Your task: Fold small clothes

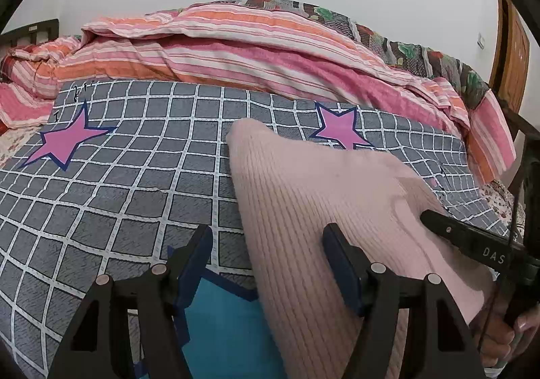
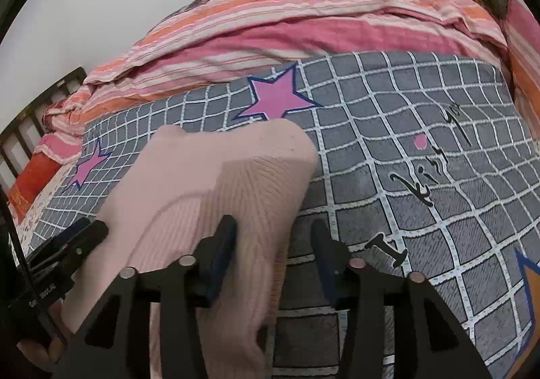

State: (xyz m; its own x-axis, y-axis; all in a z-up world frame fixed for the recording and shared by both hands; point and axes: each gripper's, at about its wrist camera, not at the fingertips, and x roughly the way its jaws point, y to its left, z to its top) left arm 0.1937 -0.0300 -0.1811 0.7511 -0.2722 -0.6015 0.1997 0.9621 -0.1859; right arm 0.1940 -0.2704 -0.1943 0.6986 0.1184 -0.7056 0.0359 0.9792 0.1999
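Observation:
A pale pink ribbed knit garment (image 1: 324,196) lies on the grey checked sheet (image 1: 118,176) with pink stars. My left gripper (image 1: 266,237) is open, its jaws astride the garment's left edge near me. In the right wrist view the same garment (image 2: 209,183) lies folded lengthwise. My right gripper (image 2: 273,237) is open, its jaws astride the garment's right edge. Each gripper shows at the side of the other's view: the right one as a black finger (image 1: 472,237), the left one as a black finger (image 2: 67,244).
A rumpled pink and orange striped quilt (image 1: 236,48) is heaped along the far side of the bed, with a patterned blanket (image 1: 388,38) behind it. A dark bed rail (image 2: 30,129) stands at the left. A wooden door (image 1: 513,55) is at the far right.

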